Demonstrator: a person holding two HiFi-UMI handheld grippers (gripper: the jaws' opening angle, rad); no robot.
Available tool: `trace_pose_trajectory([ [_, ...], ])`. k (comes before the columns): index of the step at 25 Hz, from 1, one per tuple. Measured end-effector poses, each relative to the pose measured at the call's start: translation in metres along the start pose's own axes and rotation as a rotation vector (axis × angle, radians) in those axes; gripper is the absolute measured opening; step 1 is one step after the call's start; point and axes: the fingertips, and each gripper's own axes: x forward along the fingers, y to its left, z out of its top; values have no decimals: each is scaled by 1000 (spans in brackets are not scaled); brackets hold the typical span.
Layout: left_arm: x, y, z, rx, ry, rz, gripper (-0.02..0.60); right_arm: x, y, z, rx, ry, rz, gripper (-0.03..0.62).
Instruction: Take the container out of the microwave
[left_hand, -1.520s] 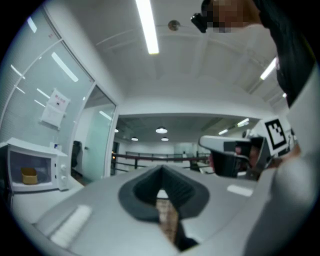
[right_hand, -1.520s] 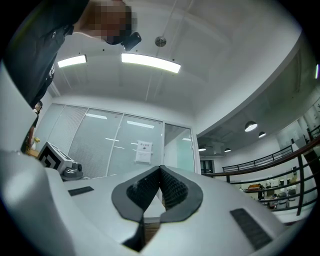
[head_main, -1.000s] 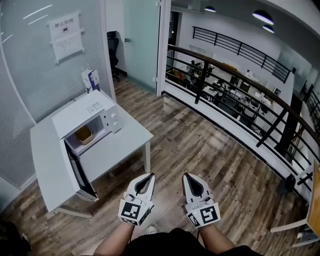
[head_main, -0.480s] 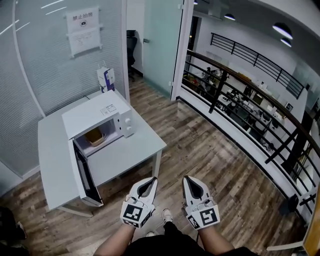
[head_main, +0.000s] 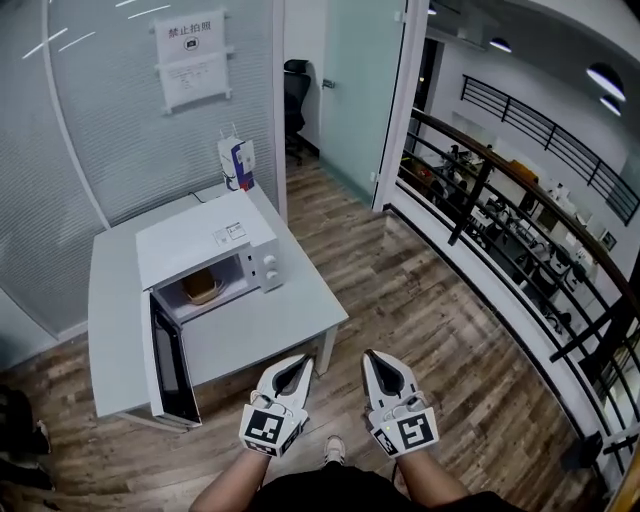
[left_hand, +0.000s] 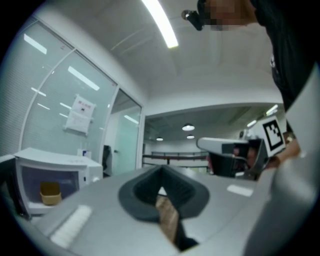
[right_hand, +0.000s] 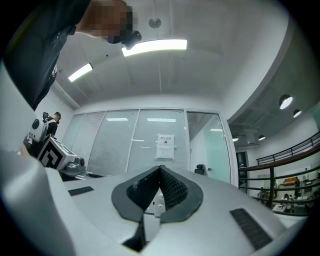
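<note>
The tan container (head_main: 203, 289) sits on the floor of the open microwave (head_main: 200, 238), roughly in the middle of the cavity. The oven stands on a white table (head_main: 275, 330) beside a frosted glass wall (head_main: 90, 130), and its door (head_main: 168, 365) is swung wide on the left, its edge pointing out toward us. We judge that the door is the first hazard: a left-side approach that cuts too close could knock it or push it partly shut across the opening. The cavity itself is low and narrow, so a gripper entering at a slant could scrape the frame or shove the container deeper instead of seizing it. A light tub pinched at one wall only may also tilt or slip on the way out over the table edge. Both tools are well short of the table, held level above the wooden floor (head_main: 430, 320). The left gripper (head_main: 299, 357) has its jaws pressed fully together with nothing between them, and the right gripper (head_main: 371, 357) looks the same, its pads meeting at the tips and carrying nothing. We reckon neither can take the container until its jaws part, and a late opening inside the oven leaves little room.
</note>
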Motion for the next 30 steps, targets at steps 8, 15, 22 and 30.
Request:
trace_pose_trajectory([
  [8,38,16,-2,5,17,117,5,36,-40,-15,35,-1,109,-2],
  [15,30,41,-17,-8,65,256,5,66,-32,-33,88,4,232,-2],
  [22,16,80,-20,-23,48,344,5,111,-1,-46,120,6,347,-2],
  [30,8,145,-19,-28,16,423,6,174,31,-44,99,-24,425,-2],
])
